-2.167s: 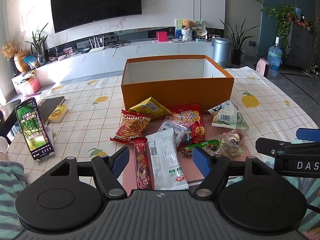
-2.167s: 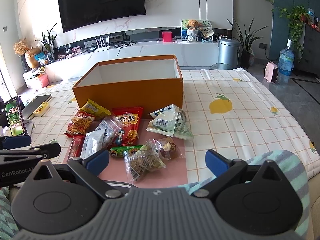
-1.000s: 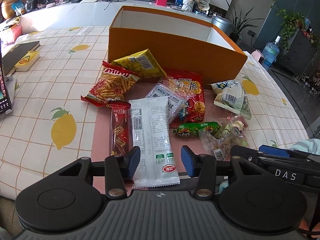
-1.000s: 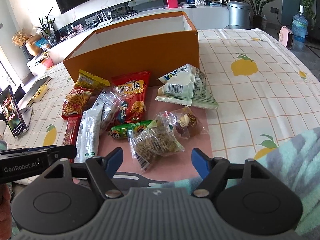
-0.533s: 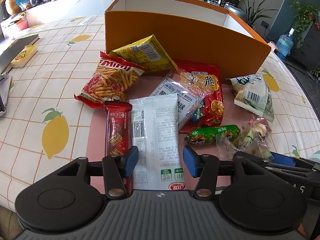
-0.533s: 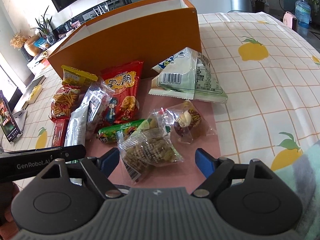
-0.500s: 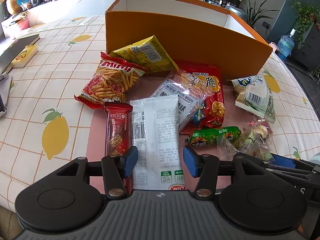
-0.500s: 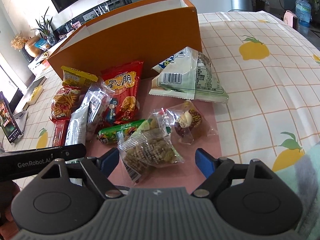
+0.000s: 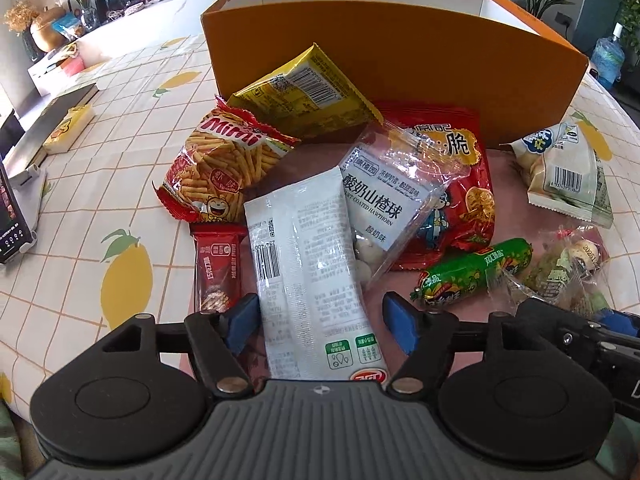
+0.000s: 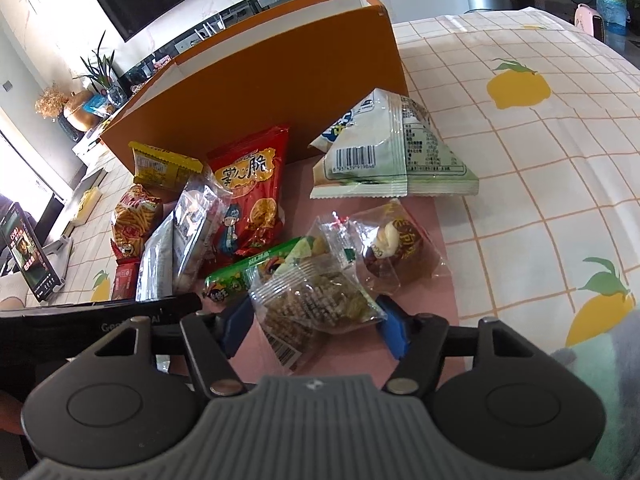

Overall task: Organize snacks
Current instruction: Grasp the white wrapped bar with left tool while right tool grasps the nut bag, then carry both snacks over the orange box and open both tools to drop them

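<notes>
Orange box (image 9: 384, 60) at far side of worktop (image 9: 120, 128), snacks piled near it. Left tongs (image 9: 320, 316) just opening, wide, straddling white pack (image 9: 308, 264), not gripping. Right tongs (image 10: 314, 320) just closing, pads touching clear bag (image 10: 316, 304).

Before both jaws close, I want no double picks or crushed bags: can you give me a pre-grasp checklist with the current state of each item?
1. left gripper jaws straddle only the white packet: not ok, the left pad sits on the red bar beside it.
2. Left jaws wide enough: ok, they have just been opening, with a gap on the right side.
3. right gripper centred on the clear snack bag: ok, and its jaws have just been closing around it.
4. Right pads pressing on the bag: cannot tell.
5. green sausage clear of the right jaws: not ok, it lies against the bag.
6. orange box open: ok.
</notes>
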Demonstrator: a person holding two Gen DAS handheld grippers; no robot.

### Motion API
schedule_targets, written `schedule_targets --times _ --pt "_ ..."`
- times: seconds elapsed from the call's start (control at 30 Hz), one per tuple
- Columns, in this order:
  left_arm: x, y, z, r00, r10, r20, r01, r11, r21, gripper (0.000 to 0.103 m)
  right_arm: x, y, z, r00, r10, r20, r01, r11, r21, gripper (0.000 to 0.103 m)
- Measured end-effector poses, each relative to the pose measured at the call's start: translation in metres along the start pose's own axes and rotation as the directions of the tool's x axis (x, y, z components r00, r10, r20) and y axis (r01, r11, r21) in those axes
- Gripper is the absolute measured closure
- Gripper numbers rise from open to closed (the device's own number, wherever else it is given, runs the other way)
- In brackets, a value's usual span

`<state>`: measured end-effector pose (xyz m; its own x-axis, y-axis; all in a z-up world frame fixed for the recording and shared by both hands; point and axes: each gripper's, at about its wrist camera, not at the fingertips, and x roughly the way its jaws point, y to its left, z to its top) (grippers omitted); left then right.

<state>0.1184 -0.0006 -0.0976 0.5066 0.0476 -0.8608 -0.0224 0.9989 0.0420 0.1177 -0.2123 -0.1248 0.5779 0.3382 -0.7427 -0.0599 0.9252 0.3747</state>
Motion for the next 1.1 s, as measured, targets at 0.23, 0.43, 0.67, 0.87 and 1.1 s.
schedule_targets --times 0.23,0.43,0.67,0.87,1.1 --pt "-0.007 0.008 -0.001 0.999 -0.031 0.021 0.032 0.998 -0.047 0.046 -0.005 0.000 -0.001 0.998 0.054 0.015 -0.053 0.998 -0.016 0.062" --pt "-0.024 0.013 -0.003 0.996 -0.040 0.084 0.044 0.998 -0.052 0.048 -0.008 0.003 -0.002 0.997 0.072 0.017 -0.072 0.997 -0.034 0.068" --pt "-0.056 0.014 -0.009 0.983 -0.076 0.165 0.088 0.994 -0.067 0.048 -0.019 0.016 -0.007 0.997 0.053 0.063 -0.044 0.991 -0.127 0.068" --pt "-0.085 0.018 0.004 0.959 -0.140 0.245 0.156 0.987 -0.046 0.049 -0.038 0.022 0.003 0.992 0.048 0.119 -0.029 0.988 -0.154 0.068" --pt "-0.119 0.025 0.062 0.922 -0.203 0.329 0.212 0.977 0.010 0.049 -0.074 0.059 0.065 0.976 0.088 0.199 -0.024 0.953 -0.301 0.068"
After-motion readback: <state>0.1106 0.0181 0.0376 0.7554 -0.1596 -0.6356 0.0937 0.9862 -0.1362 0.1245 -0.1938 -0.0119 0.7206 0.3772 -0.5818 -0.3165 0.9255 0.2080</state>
